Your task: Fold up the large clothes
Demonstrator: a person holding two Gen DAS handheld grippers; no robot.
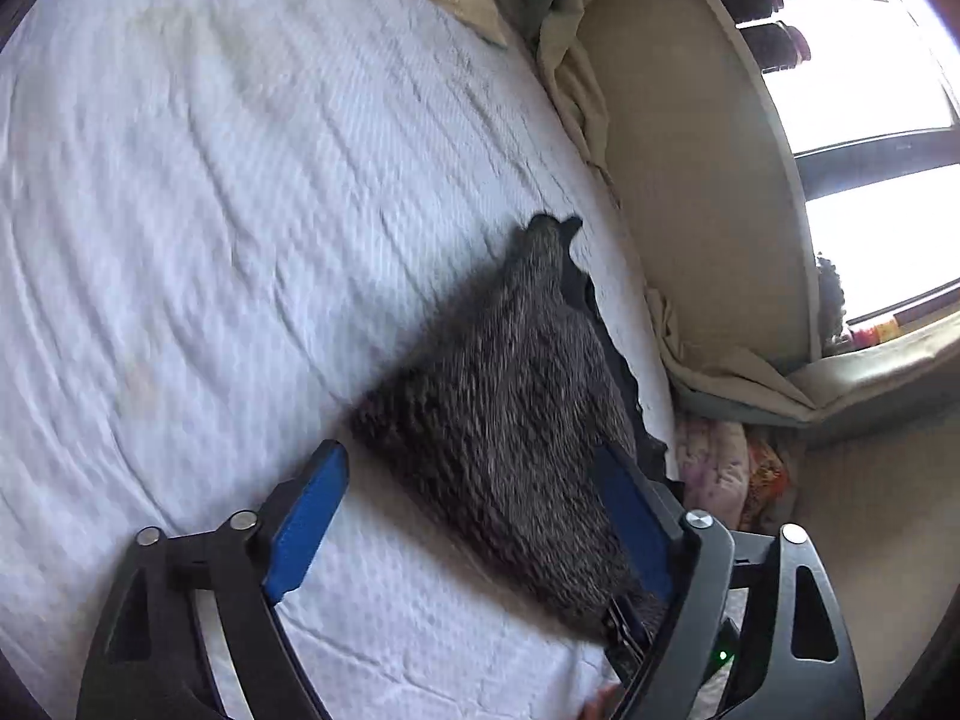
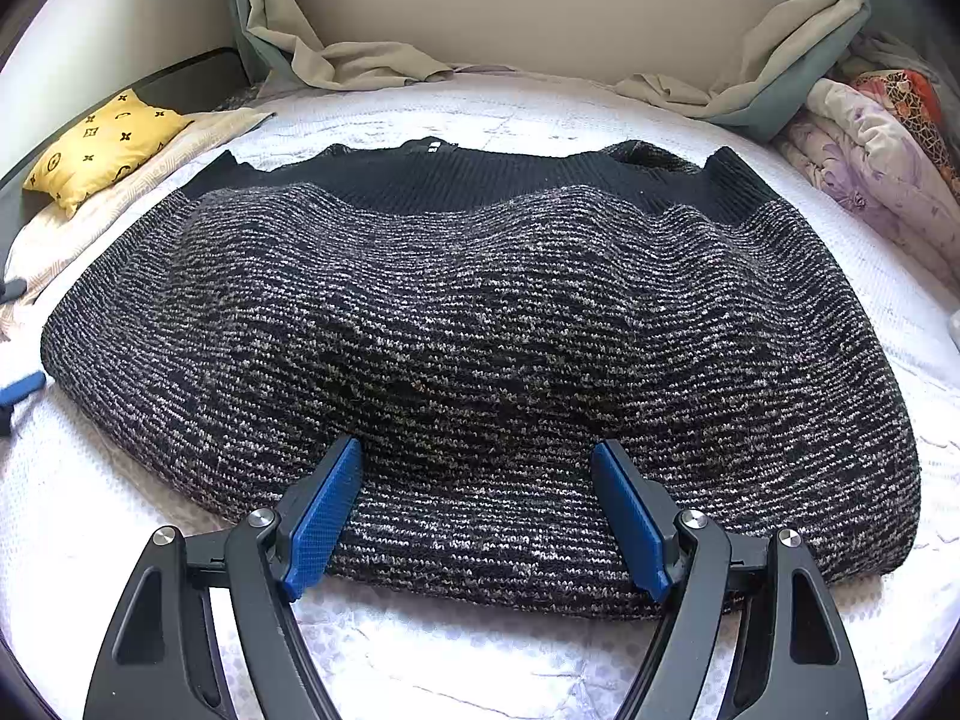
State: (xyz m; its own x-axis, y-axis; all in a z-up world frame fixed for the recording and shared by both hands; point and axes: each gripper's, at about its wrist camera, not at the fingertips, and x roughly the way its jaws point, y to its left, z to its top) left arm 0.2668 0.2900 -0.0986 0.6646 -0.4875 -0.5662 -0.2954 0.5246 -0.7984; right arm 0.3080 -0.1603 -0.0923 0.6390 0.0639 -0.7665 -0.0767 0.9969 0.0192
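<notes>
White quilted bed [image 2: 420,660] fills both views, beige headboard wall behind. Marled grey-black knit sweater [image 2: 480,348] lies flat across bed, black ribbed band at far edge. Right hand-held gripper [image 2: 477,468] above sweater's near edge, blue pads [image 2: 324,510] spread, gripping nothing. Left hand-held gripper [image 1: 474,474] at sweater's side edge, jaws apart, knit between pads, not pinched; view blurred. Yellow patterned cushion [image 2: 102,144] far left. Floral bedding bundle [image 2: 882,138] far right.

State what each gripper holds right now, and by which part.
Nothing is held. The right gripper stands open over the near edge of the sweater, pads apart. The left gripper is open too, around the sweater's corner.
</notes>
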